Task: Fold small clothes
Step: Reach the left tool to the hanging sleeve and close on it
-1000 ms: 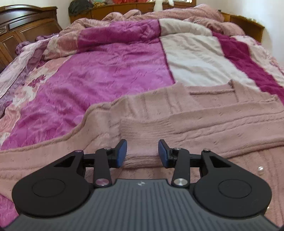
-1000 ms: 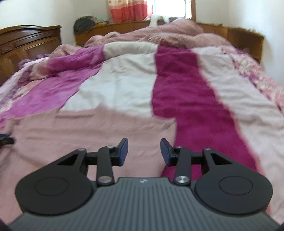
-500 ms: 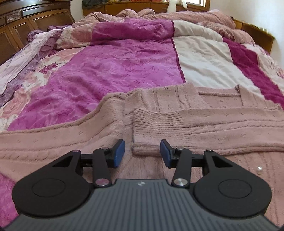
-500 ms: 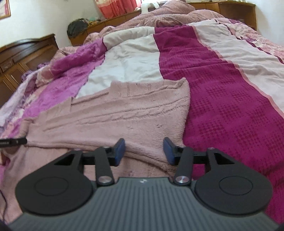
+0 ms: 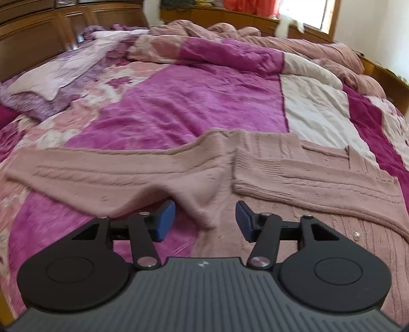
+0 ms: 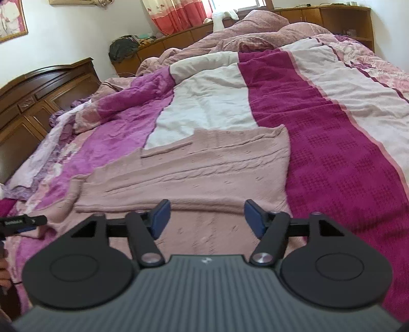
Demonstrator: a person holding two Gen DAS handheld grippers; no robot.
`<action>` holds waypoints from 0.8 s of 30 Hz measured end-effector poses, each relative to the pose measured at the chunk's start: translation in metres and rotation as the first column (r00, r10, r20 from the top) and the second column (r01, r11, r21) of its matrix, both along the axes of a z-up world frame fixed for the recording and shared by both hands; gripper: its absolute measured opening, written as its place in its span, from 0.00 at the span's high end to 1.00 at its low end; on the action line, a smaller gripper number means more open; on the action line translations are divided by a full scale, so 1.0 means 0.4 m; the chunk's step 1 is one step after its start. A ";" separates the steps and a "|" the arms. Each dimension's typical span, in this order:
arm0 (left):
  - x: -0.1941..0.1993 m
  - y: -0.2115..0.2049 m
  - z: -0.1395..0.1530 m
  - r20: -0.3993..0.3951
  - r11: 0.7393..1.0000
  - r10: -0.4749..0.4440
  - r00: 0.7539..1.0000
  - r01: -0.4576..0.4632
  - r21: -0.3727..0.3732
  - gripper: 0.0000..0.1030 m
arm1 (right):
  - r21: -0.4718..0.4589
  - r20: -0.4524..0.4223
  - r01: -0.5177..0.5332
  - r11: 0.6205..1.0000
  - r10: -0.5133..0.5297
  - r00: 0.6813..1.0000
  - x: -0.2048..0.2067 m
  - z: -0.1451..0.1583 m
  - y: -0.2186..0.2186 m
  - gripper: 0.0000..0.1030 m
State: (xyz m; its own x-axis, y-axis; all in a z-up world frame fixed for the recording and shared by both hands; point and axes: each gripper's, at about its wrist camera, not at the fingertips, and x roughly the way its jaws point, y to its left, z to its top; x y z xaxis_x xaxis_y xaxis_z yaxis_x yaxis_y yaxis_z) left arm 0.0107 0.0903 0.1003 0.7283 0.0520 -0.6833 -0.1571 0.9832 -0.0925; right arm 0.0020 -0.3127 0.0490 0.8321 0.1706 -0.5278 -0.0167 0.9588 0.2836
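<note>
A dusty-pink knitted cardigan (image 5: 294, 178) lies flat on the bed. Its right sleeve is folded across the body; its left sleeve (image 5: 102, 176) stretches out to the left. My left gripper (image 5: 205, 219) is open and empty, just above the underarm fold at the base of that left sleeve. The cardigan also shows in the right wrist view (image 6: 204, 173). My right gripper (image 6: 205, 218) is open and empty, hovering over the cardigan's lower body near its right edge. The tip of the left gripper (image 6: 23, 222) shows at the far left of the right wrist view.
The bed is covered with a magenta, cream and pink patchwork quilt (image 5: 191, 102). Crumpled pink bedding (image 6: 255, 33) lies at the far end. A dark wooden headboard (image 6: 38, 89) and low wooden cabinets (image 5: 230, 15) border the bed.
Both grippers have pulled back and risen. The left view has swung left, bringing the outstretched left sleeve into sight. Both stay open and empty.
</note>
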 end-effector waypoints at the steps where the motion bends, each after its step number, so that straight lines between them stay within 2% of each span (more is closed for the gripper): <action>1: -0.012 0.008 0.003 0.001 1.000 0.011 1.000 -0.011 -0.002 0.39 | 0.003 0.001 -0.005 1.000 0.005 1.000 -0.009 0.003 0.007 0.35; 12: -0.078 0.104 -0.017 -0.021 0.991 0.123 0.992 -0.124 -0.046 0.35 | -0.005 -0.048 -0.012 1.000 0.012 0.999 -0.048 -0.039 0.082 0.35; 24: -0.054 0.240 -0.050 -0.028 0.940 0.281 0.959 -0.281 -0.195 0.31 | -0.030 -0.100 0.021 0.999 -0.024 0.995 -0.048 -0.081 0.115 0.35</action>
